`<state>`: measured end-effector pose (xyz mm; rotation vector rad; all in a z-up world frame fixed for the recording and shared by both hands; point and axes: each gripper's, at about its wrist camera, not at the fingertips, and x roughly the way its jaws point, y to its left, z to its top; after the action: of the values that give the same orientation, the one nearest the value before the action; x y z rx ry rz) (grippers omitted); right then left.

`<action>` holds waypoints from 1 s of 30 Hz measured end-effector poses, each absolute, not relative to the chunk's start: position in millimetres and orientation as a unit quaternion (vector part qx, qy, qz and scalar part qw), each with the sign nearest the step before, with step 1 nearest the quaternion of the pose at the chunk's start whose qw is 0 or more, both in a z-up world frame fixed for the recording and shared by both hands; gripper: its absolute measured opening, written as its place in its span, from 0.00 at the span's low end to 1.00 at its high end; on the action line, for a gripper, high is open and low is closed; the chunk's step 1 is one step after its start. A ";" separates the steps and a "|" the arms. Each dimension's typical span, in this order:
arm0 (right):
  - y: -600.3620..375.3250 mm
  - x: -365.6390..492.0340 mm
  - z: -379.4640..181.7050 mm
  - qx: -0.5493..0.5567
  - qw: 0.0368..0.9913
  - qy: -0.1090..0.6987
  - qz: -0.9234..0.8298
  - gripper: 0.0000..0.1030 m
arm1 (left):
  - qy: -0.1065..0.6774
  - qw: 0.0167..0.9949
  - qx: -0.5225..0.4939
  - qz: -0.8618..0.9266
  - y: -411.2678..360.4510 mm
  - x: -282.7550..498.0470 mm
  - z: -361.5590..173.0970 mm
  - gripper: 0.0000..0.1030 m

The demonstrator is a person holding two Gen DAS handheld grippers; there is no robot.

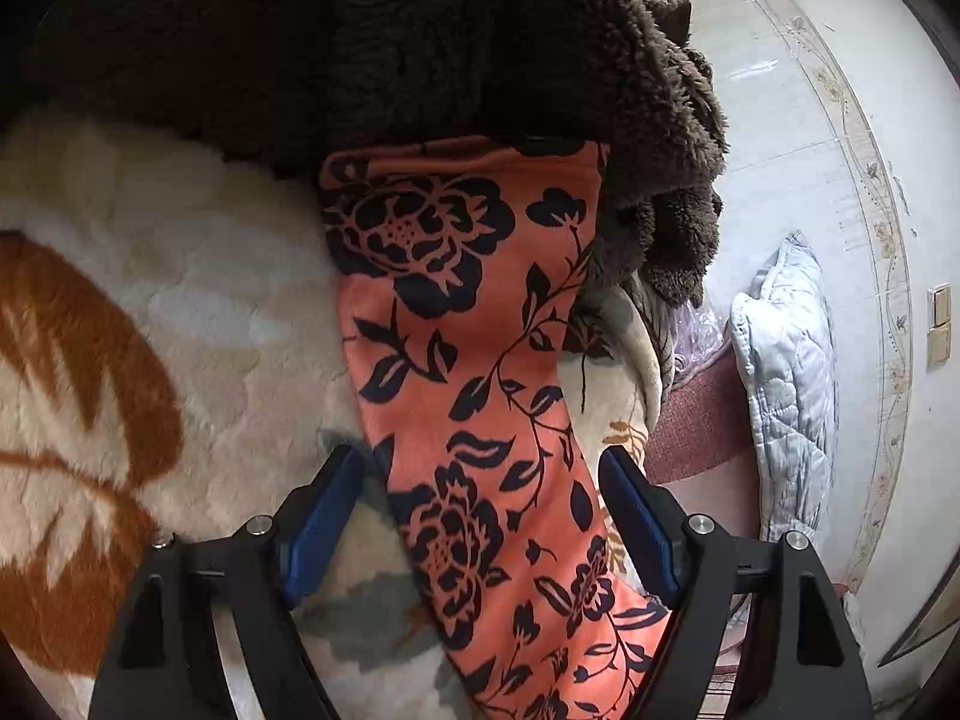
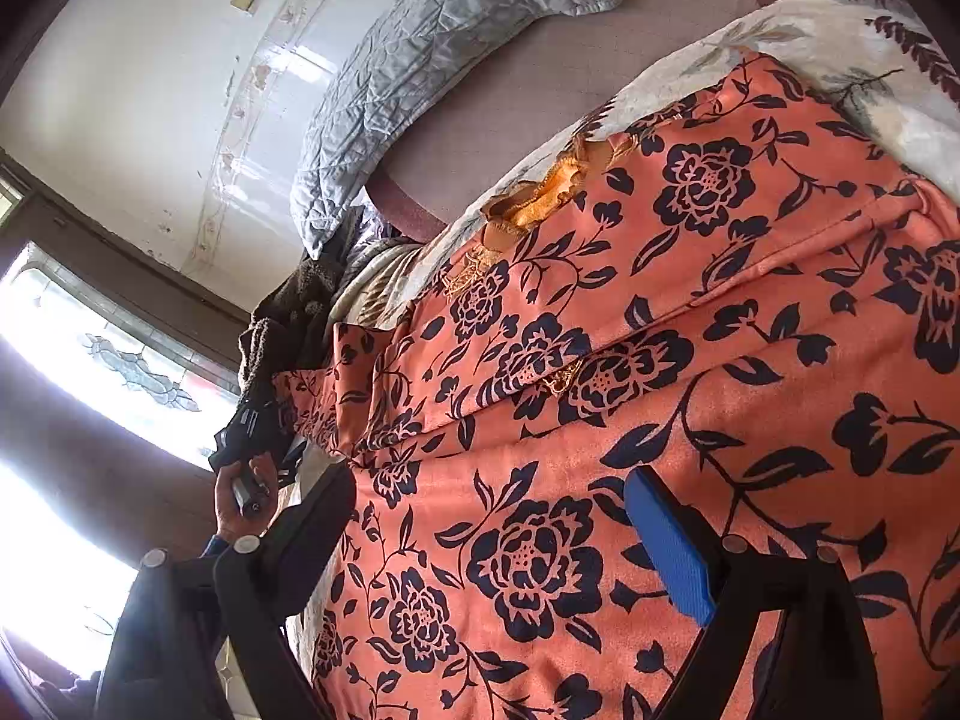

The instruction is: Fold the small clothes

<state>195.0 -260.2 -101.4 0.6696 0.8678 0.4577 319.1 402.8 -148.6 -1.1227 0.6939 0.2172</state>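
We saw, in the left wrist view, the left gripper (image 1: 480,474) with jaws apart over the orange floral garment (image 1: 474,372) lying on a cream blanket (image 1: 198,276), a brown fleece (image 1: 480,48) at its far edge. The right wrist view alone showed the right gripper (image 2: 492,492), jaws apart, empty, above the garment (image 2: 660,360), and a hand (image 2: 240,498) at the cloth's far end.

Coral garment (image 1: 480,360) (navy, perhaps black, flowers)

My left black blue-padded gripper (image 1: 480,516) gapes wide, angled down; right black blue-padded gripper (image 2: 498,516) likewise, gripping nothing.
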 end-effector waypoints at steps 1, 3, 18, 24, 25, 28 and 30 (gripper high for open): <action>-260.1 196.3 -101.3 0.315 0.829 0.409 0.214 0.90 | 0.324 0.786 -0.516 0.106 403.8 323.9 -148.5 0.78; -258.4 198.2 -101.7 0.314 0.828 0.411 0.218 0.90 | 0.332 0.789 -0.502 0.123 408.3 325.5 -149.3 0.58; -304.9 191.7 -84.4 0.337 0.856 0.356 0.164 0.90 | 0.258 0.956 -0.137 0.029 167.0 288.7 43.5 0.06; -346.4 185.3 -83.6 0.383 0.849 0.336 0.139 0.90 | 0.289 0.948 -0.035 -0.129 -33.3 275.5 24.1 0.35; -352.9 183.8 -84.5 0.390 0.848 0.334 0.129 0.90 | 0.322 0.935 -0.027 -0.149 -58.5 278.1 4.1 0.74; -367.3 182.7 -85.9 0.404 0.845 0.331 0.116 0.91 | 0.408 0.900 0.001 -0.155 -94.2 268.8 -53.6 0.82; -373.3 180.6 -85.4 0.410 0.844 0.326 0.112 0.91 | 0.421 0.896 -0.003 -0.144 -81.6 245.5 -69.6 0.82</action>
<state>180.6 -373.3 -85.4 0.8662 0.6887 0.2359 245.5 -81.6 -69.6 -0.0070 0.8729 -0.2983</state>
